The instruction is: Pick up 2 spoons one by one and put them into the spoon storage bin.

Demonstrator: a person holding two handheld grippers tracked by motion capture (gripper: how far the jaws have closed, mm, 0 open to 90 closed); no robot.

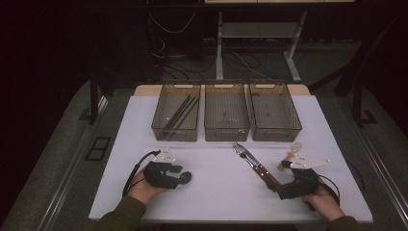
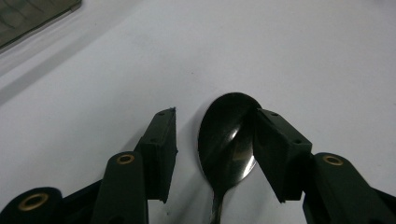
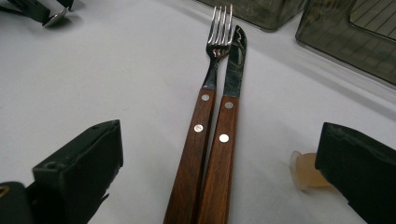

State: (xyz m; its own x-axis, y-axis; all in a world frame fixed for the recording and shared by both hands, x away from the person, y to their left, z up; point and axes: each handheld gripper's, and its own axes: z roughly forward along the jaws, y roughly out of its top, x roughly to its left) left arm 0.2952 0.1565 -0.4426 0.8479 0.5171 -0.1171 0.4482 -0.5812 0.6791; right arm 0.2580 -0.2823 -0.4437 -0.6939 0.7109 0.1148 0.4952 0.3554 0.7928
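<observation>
With dark chopsticks [image 1: 181, 111] already lying in the left-hand one of three smoky plastic bins [image 1: 176, 126], sorting looks only begun. Left gripper [image 2: 215, 140] low on the white bench [image 1: 216, 183], fingers parted around a shiny metal spoon [image 2: 229, 140], unpinched. Right gripper [image 3: 219, 186] wide open, straddling the wood-handled fork [image 3: 205, 100] and wood-handled knife [image 3: 229, 112], unlifted; middle and right bins empty.

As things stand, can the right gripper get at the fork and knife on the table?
Probably yes: the right gripper is open, the fork and knife lie side by side between its jaws, nothing blocking.
</observation>
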